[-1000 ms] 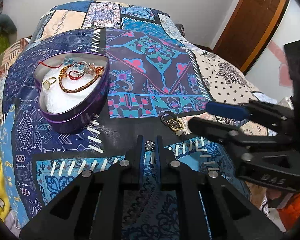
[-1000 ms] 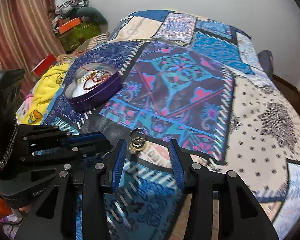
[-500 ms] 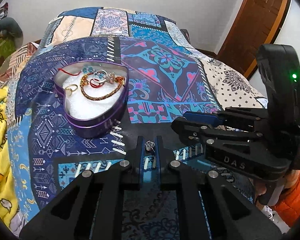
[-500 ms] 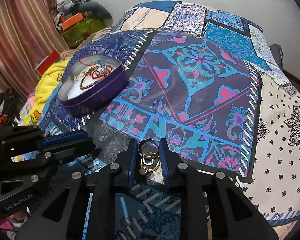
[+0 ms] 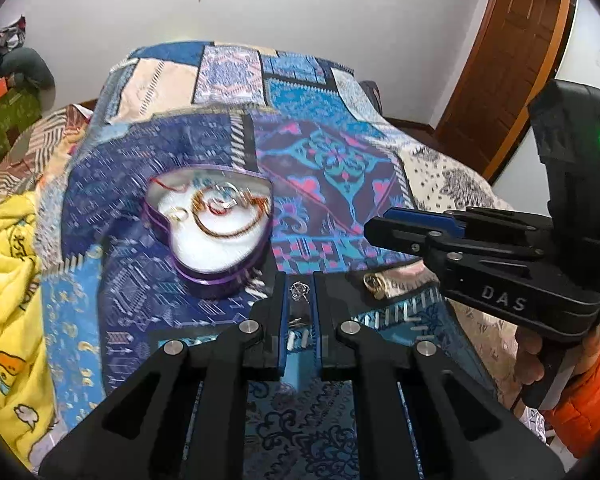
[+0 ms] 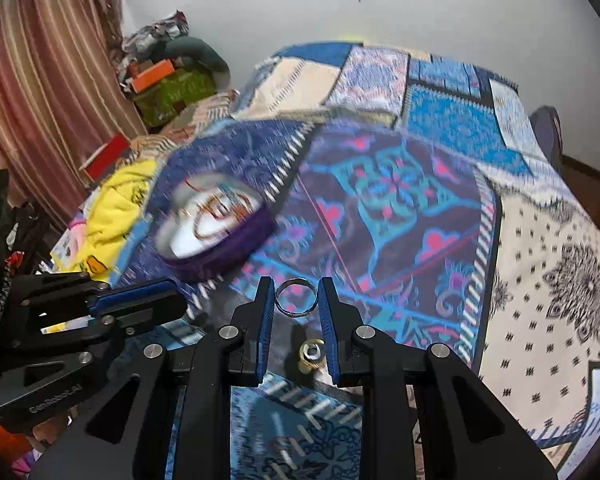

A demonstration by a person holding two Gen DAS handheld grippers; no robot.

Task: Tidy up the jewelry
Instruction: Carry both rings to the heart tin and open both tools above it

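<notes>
Both grippers have lifted: the right gripper [image 6: 296,300] jaws pinch a silver ring [image 6: 295,297], the left gripper [image 5: 300,294] jaws a small charm [image 5: 300,291]. Ahead-left, the heart tin [image 5: 210,226] already holds bracelets; gold rings [image 6: 310,356] remain on the bed [image 6: 540,280].

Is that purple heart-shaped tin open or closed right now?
Open. The purple heart-shaped tin has no lid on it; its white lining and a braided bracelet inside show from above.

right claw [image 6: 296,300] lifted – silver ring [image 6: 295,297] raised, gold rings [image 6: 310,356] left behind
</notes>
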